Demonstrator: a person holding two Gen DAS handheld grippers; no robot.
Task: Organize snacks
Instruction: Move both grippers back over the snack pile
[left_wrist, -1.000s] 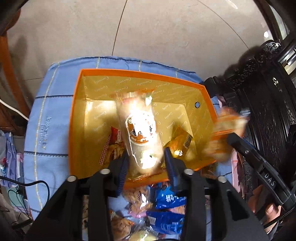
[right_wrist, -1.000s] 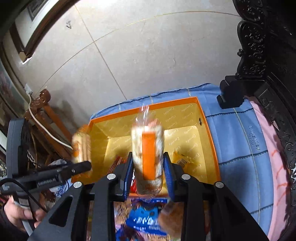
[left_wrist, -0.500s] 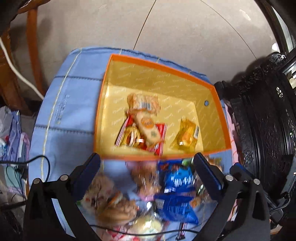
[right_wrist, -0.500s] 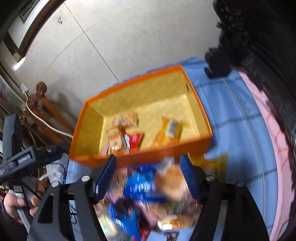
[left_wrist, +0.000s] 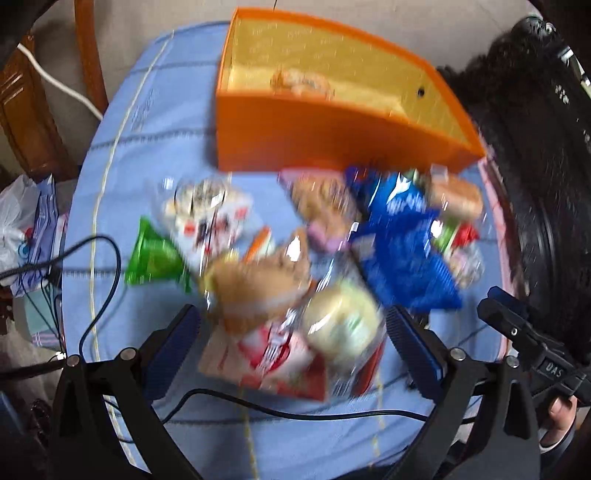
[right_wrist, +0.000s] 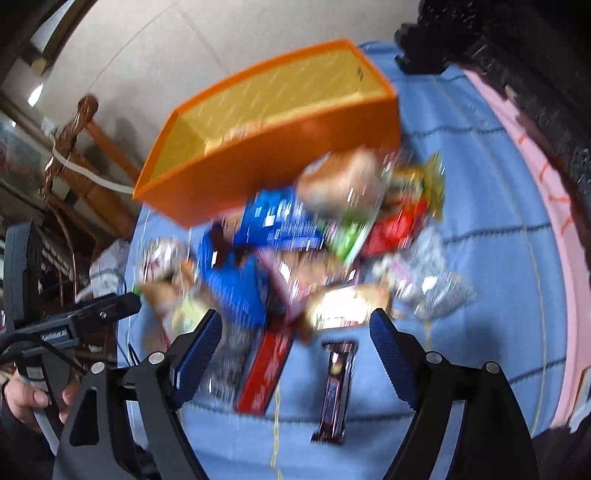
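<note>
An orange box (left_wrist: 332, 133) with a gold lining stands at the far side of a blue cloth; a wrapped snack (left_wrist: 301, 81) lies inside it. In front of it lies a blurred heap of snack packets: blue bags (left_wrist: 402, 236), a green bag (left_wrist: 153, 258), wrapped buns (left_wrist: 258, 288). My left gripper (left_wrist: 293, 345) hangs open over the near buns and a red-and-white packet (left_wrist: 273, 354), pressing on nothing. My right gripper (right_wrist: 295, 343) is above the same heap (right_wrist: 295, 236), its jaws opening; a red bar (right_wrist: 266, 369) and a dark bar (right_wrist: 336, 387) lie on the cloth between them, not gripped.
Black cables (left_wrist: 110, 258) cross the blue cloth (left_wrist: 155, 122) at the left and near edges. Dark carved furniture (left_wrist: 535, 166) stands on the right, a wooden chair (right_wrist: 85, 147) and plastic bags (left_wrist: 22, 221) on the left. A hand (right_wrist: 33, 398) holds the other gripper's handle.
Both grippers were shut on wrapped snacks over the box a second ago. They let them drop in, opened wide, and drew back and down over the heap in front.
</note>
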